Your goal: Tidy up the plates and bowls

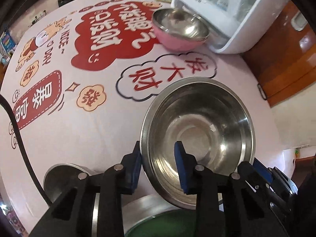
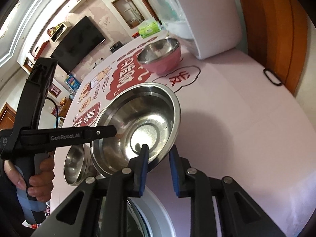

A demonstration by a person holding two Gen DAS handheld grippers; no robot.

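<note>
The left claw (image 1: pixel 158 158) is right up close w/ its blue pads (image 1: pixel 181 169) nipped onto the rim of the steel bowl (image 1: pixel 197 130), one pad outside the wall & one inside, so it's closed on the bowl w/ just the rim between. The right claw (image 2: pixel 158 158) does the same thing on the other side of that bowl (image 2: pixel 138 126): one blue pad (image 2: pixel 144 167) sits inside, the other outside, squeezed on the rim. So both claws hold the one big shiny bowl, tipped up a bit, above the pink tabletop (image 1: pixel 88 138). In the right view a hand (image 2: pixel 33 179) grips the handle of the left tool, and the tool's black arm reaches over to the bowl's far edge. Just beside the big bowl, lower left in that view, sits a small bowl (image 2: pixel 76 165), also steel. Under the claws there's a white plate (image 2: pixel 158 213) w/ a dark middle; in the left view the middle looks green (image 1: pixel 167 225). Farther back on the tabletop is a pink bowl (image 1: pixel 177 41) w/ a steel inside, well apart from the held one, near a white box w/ a clear lid (image 1: pixel 237 9). The tabletop has big red & white cartoon signs (image 1: pixel 110 39) on it. A green tissue pack (image 2: pixel 150 28) lies at the far end, and a TV (image 2: pixel 79 41) hangs on the wall.
</note>
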